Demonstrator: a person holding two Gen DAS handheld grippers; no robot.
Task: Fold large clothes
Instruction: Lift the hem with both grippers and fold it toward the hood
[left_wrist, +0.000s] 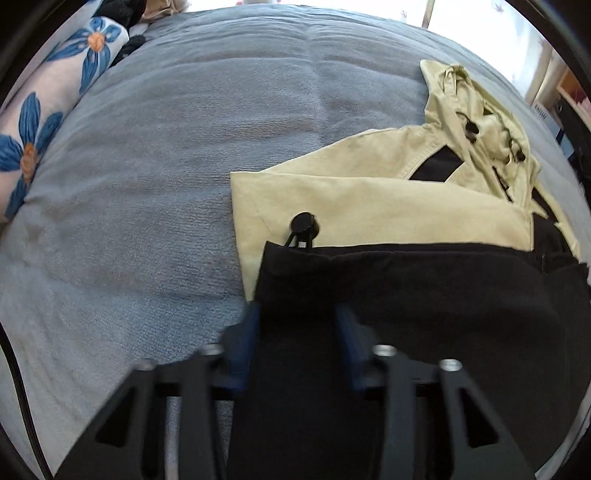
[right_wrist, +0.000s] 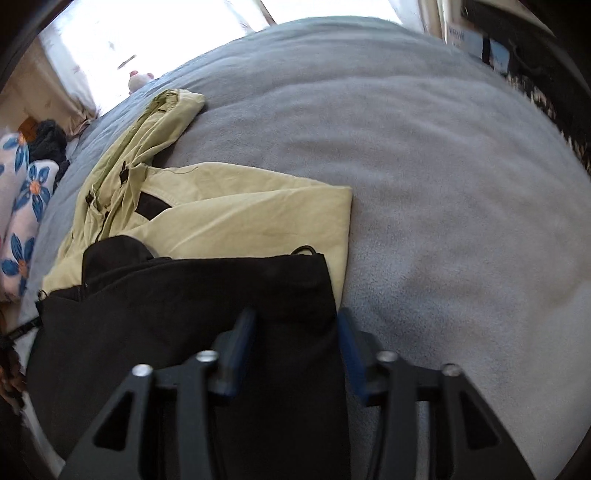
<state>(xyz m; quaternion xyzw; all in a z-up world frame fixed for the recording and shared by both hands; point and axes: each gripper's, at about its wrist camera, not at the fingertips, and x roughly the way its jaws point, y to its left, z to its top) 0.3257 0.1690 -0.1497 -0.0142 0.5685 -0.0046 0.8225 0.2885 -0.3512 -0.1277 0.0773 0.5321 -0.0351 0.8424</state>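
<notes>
Straddling the jacket's (left_wrist: 369, 206) black lining fold (left_wrist: 424, 295), both half-open grippers (left_wrist: 295, 314) (right_wrist: 295, 317) grip nothing; it may slump toward the hood (left_wrist: 480, 122).

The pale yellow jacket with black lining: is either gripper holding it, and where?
Neither visibly grips it. Both the left gripper and right gripper are open over the pale yellow jacket's black lining.
</notes>
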